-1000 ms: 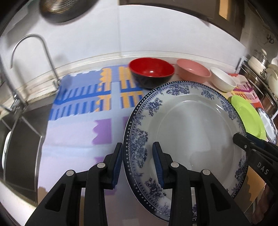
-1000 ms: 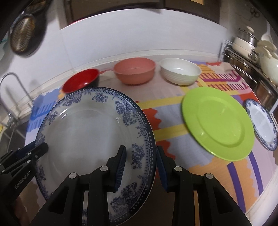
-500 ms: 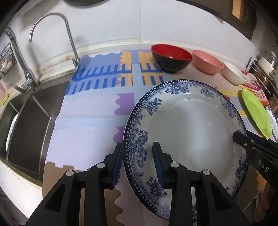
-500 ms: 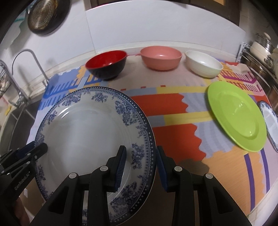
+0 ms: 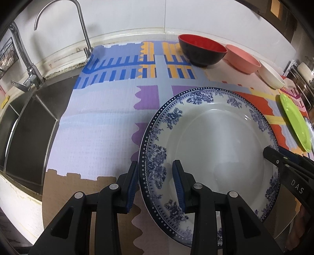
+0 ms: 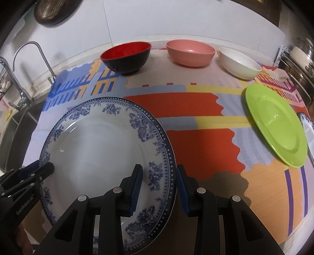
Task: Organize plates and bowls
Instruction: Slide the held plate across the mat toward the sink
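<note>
Tongs, left [image 5: 155, 184] and right [image 6: 160, 188], stay clamped on the blue-patterned plate [image 5: 215, 137], now carried lower toward the bench's [image 5: 94, 137] sink-side end for set-down.

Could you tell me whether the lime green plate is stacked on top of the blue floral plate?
No, the lime green plate lies by itself on the mat, well apart from the blue floral plate.

White wall [image 5: 125, 17] runs behind the counter. Steel sink [image 5: 25, 133] and curved tap [image 5: 80, 25] lie left of the claw; a patterned mat [image 6: 206, 117] covers the counter ahead.
</note>
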Motion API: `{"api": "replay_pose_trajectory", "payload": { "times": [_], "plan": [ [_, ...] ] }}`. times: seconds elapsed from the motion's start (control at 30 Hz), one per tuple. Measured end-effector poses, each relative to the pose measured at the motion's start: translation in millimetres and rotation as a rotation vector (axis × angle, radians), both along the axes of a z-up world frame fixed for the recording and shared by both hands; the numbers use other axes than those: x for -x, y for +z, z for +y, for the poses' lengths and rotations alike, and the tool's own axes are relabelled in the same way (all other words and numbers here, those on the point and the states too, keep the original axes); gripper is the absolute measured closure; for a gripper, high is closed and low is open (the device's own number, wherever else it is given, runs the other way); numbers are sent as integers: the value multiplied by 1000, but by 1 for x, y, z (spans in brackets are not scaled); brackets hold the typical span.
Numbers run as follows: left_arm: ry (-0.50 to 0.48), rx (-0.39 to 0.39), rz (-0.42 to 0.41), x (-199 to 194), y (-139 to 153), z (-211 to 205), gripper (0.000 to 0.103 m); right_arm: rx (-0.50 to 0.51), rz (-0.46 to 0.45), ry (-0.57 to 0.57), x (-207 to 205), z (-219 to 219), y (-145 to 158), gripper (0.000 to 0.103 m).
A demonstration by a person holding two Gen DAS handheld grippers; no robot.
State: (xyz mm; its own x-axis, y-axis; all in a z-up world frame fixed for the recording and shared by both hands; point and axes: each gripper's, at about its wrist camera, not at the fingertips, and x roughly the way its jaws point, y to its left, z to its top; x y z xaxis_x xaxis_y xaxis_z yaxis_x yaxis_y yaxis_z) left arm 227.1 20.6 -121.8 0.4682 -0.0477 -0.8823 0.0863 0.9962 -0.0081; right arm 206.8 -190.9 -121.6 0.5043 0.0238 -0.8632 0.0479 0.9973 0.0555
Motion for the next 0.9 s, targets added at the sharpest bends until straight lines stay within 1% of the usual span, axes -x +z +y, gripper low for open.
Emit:
{"api": "replay_pose_trajectory", "payload": {
  "times": [0.23, 0.4, 0.5, 0.57, 0.6, 0.63, 0.7, 0.77, 0.8, 0.87, 0.9],
  "plan": [
    [-7, -4, 27, -3, -5, -1, 67, 2, 18, -8, -4, 1, -5, 67],
    [-12, -14, 30, -4, -7, -2, 67, -10, 34, -12, -5, 1, -9, 66],
    [-21, -10, 29, -4, -7, -2, 62, -11, 33, -17, -4, 1, -10, 66],
    [-23, -12, 29, -5, -7, -2, 53, -10, 30, -18, -4, 1, -10, 66],
    [-23, -11, 27, -5, -7, -2, 52, -8, 29, -18, -4, 1, -10, 66],
    [-19, -15, 18, -4, -5, -1, 47, -6, 25, -21, -4, 2, -10, 66],
    [-18, -22, -2, -4, -1, 0, 41, 5, 16, -31, -2, 1, -7, 65],
    [-23, -32, -34, -2, 5, 0, 34, 22, 1, -45, 0, 1, -4, 57],
    [-30, -32, -45, -2, 8, 0, 32, 24, -9, -50, 2, 0, -1, 56],
    [-46, -25, -69, 0, 17, 0, 23, 27, -34, -60, 6, 0, 6, 55],
    [-55, -21, -82, 1, 20, 0, 20, 27, -43, -63, 8, -1, 10, 53]
  ]
}}
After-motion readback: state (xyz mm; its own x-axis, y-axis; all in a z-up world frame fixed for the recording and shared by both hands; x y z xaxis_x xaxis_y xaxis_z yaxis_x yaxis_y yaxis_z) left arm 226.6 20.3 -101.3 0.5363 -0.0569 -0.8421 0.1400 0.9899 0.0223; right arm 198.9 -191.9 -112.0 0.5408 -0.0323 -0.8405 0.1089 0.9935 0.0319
